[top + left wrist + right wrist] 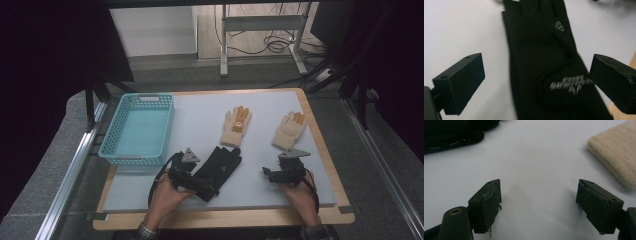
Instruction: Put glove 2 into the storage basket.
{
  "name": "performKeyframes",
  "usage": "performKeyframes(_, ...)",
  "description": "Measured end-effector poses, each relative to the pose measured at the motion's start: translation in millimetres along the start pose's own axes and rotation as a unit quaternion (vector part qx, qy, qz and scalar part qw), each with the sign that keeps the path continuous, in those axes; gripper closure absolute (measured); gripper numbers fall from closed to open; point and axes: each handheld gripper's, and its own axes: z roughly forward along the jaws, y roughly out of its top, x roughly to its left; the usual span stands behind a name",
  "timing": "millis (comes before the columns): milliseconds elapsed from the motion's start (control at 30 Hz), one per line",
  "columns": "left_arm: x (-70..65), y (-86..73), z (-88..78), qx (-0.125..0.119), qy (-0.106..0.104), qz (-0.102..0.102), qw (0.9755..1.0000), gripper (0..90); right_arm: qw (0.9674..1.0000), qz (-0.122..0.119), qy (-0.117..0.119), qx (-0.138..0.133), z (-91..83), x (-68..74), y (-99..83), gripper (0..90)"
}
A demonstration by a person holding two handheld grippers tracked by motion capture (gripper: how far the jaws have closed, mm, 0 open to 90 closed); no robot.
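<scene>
Leftmost, the turquoise basket [137, 130] stands empty at the board's left edge, presumably where the gloves are meant to go, and it is light enough that a careless sweep of the arm could shove it. Just to its right the left gripper [207, 190] hovers over the cuff end of the black glove [218, 165], which lies flat on the grey mat [260, 107] with its fingers pointing away from the person. In the left gripper view the jaws stand wide apart with the glove's cuff [564, 85] between them, not yet pinched. The likely trouble is here: thin, limp fabric lying flat gives the jaws little to bite, so closing too high may catch nothing, and pressing down may only drag the glove or bunch it. A grab at one edge could also let the rest trail and snag the basket rim. Further right, two cream gloves [236, 126] [289, 130] lie apart on the mat. The right gripper [266, 172] rests near the front, its jaws wide over bare mat, with a cream cuff [616, 155] beside it; an idle move could nudge that glove.
</scene>
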Motion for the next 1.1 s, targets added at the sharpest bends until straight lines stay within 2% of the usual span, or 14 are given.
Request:
performKeyframes(200,-16.2,8.4,25.3,0.013,0.009,0.004,0.9999,0.0,1.0000,0.000,0.000,0.000,0.0,0.0,0.0,19.8)
performKeyframes(300,-21.6,9.0,35.1,0.021,0.030,0.008,0.9993,0.0,1.0000,0.000,0.000,0.000,0.0,0.0,0.0,19.8)
performKeyframes(333,-21.1,9.0,37.0,0.025,0.034,0.012,0.9990,0.0,1.0000,0.000,0.000,0.000,0.0,0.0,0.0,19.8)
performKeyframes(433,-15.3,7.3,43.5,0.044,0.050,0.004,0.9978,0.0,1.0000,0.000,0.000,0.000,0.0,0.0,0.0,19.8)
performKeyframes(533,-7.7,6.0,44.4,0.047,0.031,-0.018,0.9982,0.0,1.0000,0.000,0.000,0.000,0.0,0.0,0.0,19.8)
performKeyframes(600,-9.4,5.8,45.0,0.050,0.014,-0.013,0.9985,2.7,1.0000,0.000,0.000,0.000,0.0,0.0,0.0,19.8)
performKeyframes(633,-14.5,5.9,46.9,0.061,0.013,0.000,0.9981,3.3,1.0000,0.001,0.000,0.000,0.0,0.0,0.0,19.8)
performKeyframes(700,-23.3,5.8,50.2,0.072,0.038,0.026,0.9963,1.9,1.0000,0.000,0.000,0.000,0.0,0.0,0.0,19.8)
performKeyframes(767,-23.0,6.8,49.3,0.073,0.037,0.021,0.9964,2.9,1.0000,0.000,0.000,0.000,0.0,-0.1,0.0,19.8)
performKeyframes(833,-20.0,6.9,45.9,0.069,0.040,0.015,0.9967,10.3,1.0000,0.000,0.000,0.000,0.0,0.0,-0.1,19.8)
performKeyframes(933,-13.0,5.9,40.1,0.062,0.040,0.013,0.9972,28.3,1.0000,0.000,0.000,0.000,0.0,-0.1,0.0,19.8)
performKeyframes(1100,-4.5,5.5,34.2,0.053,0.025,0.004,0.9983,50.6,1.0000,-0.001,0.000,0.000,0.0,0.0,-0.1,19.8)
